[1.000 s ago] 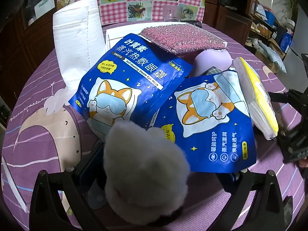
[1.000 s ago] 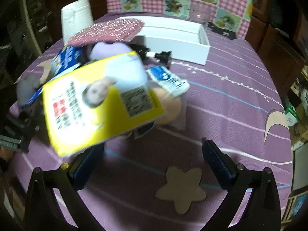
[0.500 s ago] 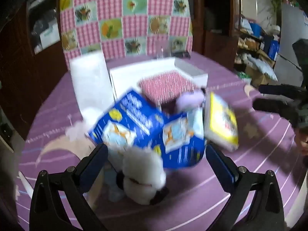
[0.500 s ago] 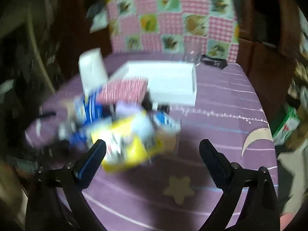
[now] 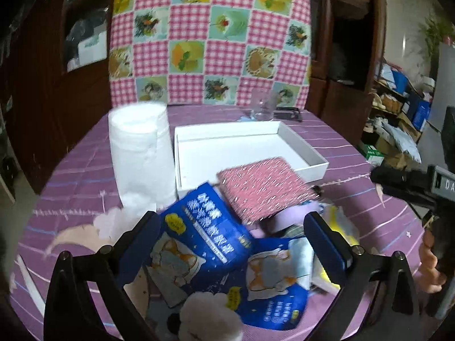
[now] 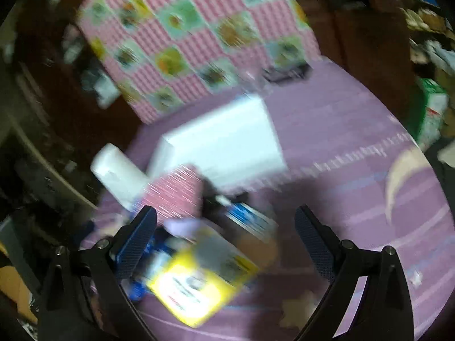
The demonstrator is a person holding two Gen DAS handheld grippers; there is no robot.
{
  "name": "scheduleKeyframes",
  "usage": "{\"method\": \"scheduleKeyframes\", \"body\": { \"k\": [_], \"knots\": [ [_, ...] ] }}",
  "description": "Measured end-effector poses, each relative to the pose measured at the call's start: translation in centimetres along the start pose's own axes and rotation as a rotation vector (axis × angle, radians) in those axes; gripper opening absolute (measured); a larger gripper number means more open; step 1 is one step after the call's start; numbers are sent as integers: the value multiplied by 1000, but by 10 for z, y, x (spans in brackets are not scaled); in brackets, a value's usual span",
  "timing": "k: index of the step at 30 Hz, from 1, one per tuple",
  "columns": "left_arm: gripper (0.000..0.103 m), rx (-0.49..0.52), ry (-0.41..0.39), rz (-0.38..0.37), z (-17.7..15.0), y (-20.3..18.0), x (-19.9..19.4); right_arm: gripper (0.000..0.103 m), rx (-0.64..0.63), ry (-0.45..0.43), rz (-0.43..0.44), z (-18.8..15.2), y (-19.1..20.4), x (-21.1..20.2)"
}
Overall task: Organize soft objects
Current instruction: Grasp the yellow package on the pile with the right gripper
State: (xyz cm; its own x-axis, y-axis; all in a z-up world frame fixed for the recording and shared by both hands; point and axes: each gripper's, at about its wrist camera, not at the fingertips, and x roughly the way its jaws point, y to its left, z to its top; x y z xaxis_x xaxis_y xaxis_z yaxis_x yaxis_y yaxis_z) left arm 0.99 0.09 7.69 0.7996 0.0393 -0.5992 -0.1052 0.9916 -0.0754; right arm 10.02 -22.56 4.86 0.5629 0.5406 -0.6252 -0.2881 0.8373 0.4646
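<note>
A heap of soft goods lies on the purple table: two blue eye-mask packs [image 5: 204, 238], a sparkly pink sponge [image 5: 264, 187], a pale lilac lump [image 5: 301, 213], a yellow pack [image 6: 199, 278] and a white fluffy ball [image 5: 210, 318]. Behind the heap stands an open white box [image 5: 244, 147]. My left gripper [image 5: 230, 241] hovers open above the blue packs, holding nothing. My right gripper [image 6: 224, 236] is open over the yellow pack, in a blurred view. From the left wrist view, the right gripper's body [image 5: 412, 182] shows at the right edge.
A white paper roll [image 5: 139, 153] stands left of the box. A clear glass [image 5: 261, 108] and a dark flat object [image 5: 287, 112] sit at the far table edge. A checked cloth [image 5: 210, 37] hangs behind, with shelves and clutter to the right.
Both grippers have risen and pulled back from the heap, so the box and roll now show whole. The fluffy ball dropped to the left view's bottom edge. The right view tilted.
</note>
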Motion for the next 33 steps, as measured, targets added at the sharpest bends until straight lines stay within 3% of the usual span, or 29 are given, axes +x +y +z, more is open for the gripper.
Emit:
{"method": "scheduleKeyframes", "body": {
  "k": [3,8,11,15,20,24,29,33],
  "knots": [
    [91,-54,58,-18,-12,11,9,97,-19,-18,-48,-4,-4,-3],
    [91,-72,77,-47,-21,17,7,96,16,39,48,-17,-7,5],
    [91,-79,91,-59,-19,17,6,89,-6,71,38,-26,-2,14],
    [91,-63,76,-28,-17,14,2,88,-27,99,63,-34,8,19],
    [91,-110,80,-22,-23,23,1,88,-45,12,110,-36,8,14],
    [89,-121,101,36,-28,31,5,88,7,-10,123,-31,0,11],
    [55,-114,136,28,-30,30,11,88,65,43,117,-31,-8,20],
    [35,-113,144,23,-31,30,12,88,69,93,105,-34,-9,27]
  ]
}}
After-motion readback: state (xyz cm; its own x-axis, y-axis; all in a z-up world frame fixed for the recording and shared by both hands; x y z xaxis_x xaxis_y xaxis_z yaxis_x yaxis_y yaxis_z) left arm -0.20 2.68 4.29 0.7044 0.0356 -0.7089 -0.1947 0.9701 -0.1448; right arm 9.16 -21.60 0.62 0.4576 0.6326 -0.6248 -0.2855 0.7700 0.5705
